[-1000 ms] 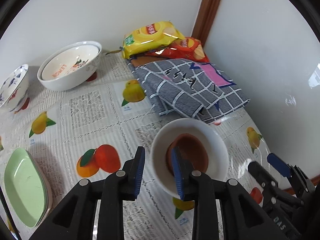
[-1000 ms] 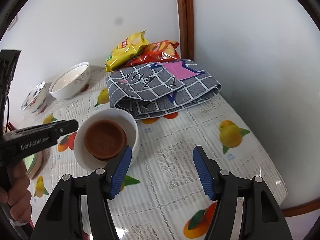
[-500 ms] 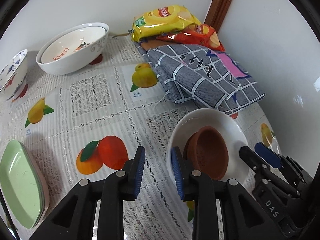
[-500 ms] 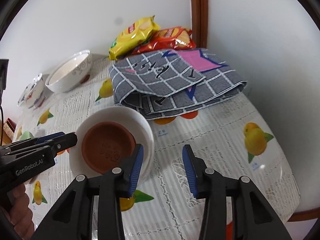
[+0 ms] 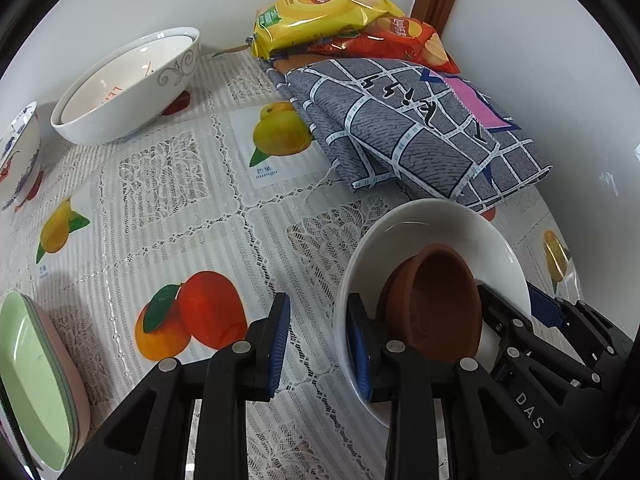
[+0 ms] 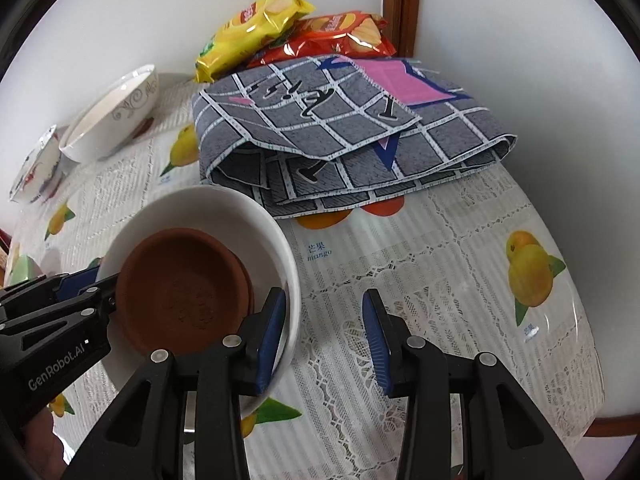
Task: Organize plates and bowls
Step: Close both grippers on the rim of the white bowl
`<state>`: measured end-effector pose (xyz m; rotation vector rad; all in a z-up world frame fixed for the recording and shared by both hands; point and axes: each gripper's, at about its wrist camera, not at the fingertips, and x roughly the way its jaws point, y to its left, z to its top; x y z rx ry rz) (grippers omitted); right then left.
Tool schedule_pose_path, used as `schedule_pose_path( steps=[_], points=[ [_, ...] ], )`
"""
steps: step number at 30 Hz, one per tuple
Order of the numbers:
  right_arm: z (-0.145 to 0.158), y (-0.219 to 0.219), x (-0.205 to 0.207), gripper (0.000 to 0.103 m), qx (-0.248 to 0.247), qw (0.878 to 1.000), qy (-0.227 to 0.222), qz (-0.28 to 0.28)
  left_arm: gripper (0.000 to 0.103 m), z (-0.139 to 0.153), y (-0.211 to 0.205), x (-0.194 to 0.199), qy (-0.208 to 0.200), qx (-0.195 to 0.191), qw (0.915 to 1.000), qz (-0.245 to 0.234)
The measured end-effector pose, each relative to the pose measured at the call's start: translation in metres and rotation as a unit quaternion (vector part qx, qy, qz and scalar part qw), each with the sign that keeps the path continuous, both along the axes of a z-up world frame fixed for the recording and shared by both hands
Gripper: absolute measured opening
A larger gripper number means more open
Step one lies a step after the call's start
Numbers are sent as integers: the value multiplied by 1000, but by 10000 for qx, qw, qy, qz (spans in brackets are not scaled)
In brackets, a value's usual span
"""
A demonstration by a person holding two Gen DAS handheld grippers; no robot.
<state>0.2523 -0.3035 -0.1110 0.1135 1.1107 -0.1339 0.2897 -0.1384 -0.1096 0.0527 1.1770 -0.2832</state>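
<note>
Left tongs point(image 5: 316, 344) straddle the round white ceramic bowl's point(image 5: 432, 224) rim, pads apart; right tongs point(image 6: 325, 332), marked "DAS", are closing over its opposite rim. A brown clay saucer point(image 6: 180, 292) sits inside, on the fruit-print "mango" counter point(image 5: 192, 208).

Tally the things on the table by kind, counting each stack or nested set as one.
Chip bags: 2
Cloth: 1
Bowls: 3
Plates: 1
Total: 7
</note>
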Motion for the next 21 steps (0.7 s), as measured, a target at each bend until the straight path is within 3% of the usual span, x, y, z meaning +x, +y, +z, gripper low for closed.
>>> schedule_pose_path(
  steps=[14, 21],
  points=[
    [-3, -2, 0, 41, 75, 9999, -64, 77, 24, -3, 1, 1, -94, -179, 9998, 72],
    [-2, -3, -4, 40, 263, 9993, -247, 22, 13, 0, -1, -3, -102, -346, 9993, 40]
  ],
)
